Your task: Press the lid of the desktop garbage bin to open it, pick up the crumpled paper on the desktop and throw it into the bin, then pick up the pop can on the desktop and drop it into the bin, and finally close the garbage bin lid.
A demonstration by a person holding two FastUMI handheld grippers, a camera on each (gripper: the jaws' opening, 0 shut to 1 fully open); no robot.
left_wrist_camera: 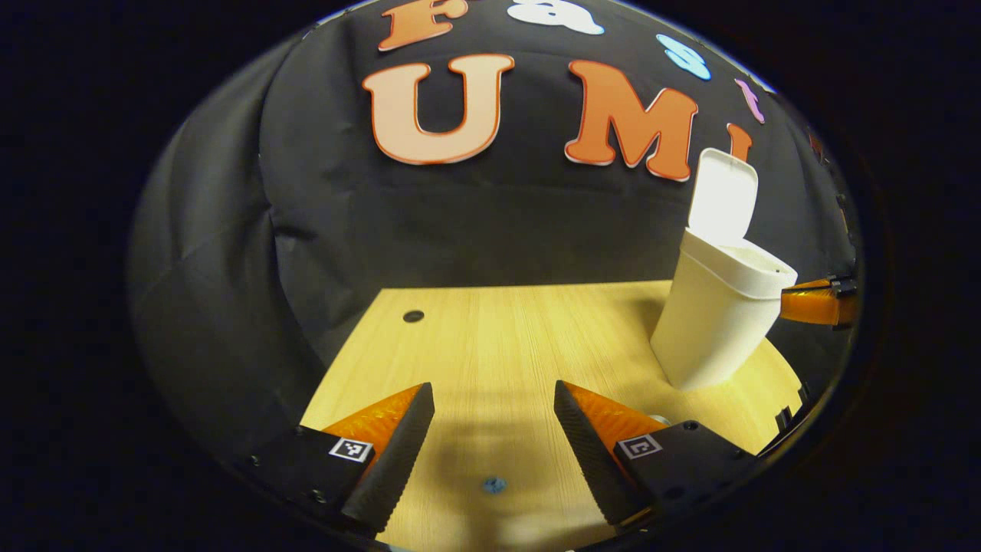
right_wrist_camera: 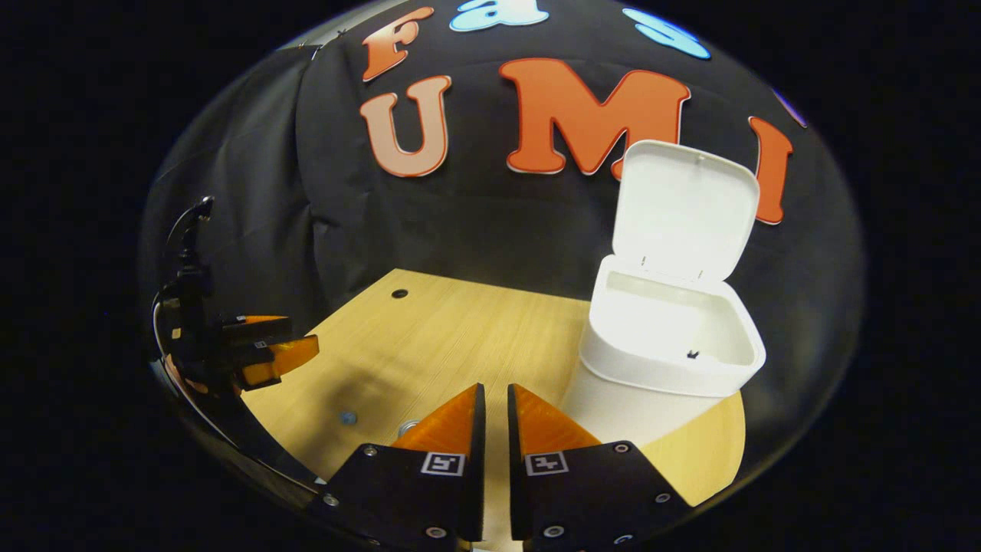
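Note:
The white desktop bin (right_wrist_camera: 651,383) stands on the wooden table (right_wrist_camera: 429,345) with its lid (right_wrist_camera: 682,211) swung upright and its mouth showing. My right gripper (right_wrist_camera: 496,387) hovers just left of the bin's front, its fingers nearly touching with nothing between them. A silvery round rim (right_wrist_camera: 408,426), possibly the pop can's top, peeks from behind its left finger. In the left gripper view the bin (left_wrist_camera: 713,322) stands at the right with its lid (left_wrist_camera: 720,195) up. My left gripper (left_wrist_camera: 494,386) is open over bare table, holding nothing.
A dark round hole (left_wrist_camera: 413,316) sits near the table's far left corner and a small blue dot (left_wrist_camera: 494,484) lies near my left fingers. The other gripper's tip (left_wrist_camera: 816,300) pokes in beside the bin. The left gripper (right_wrist_camera: 260,353) hangs at the table's left edge.

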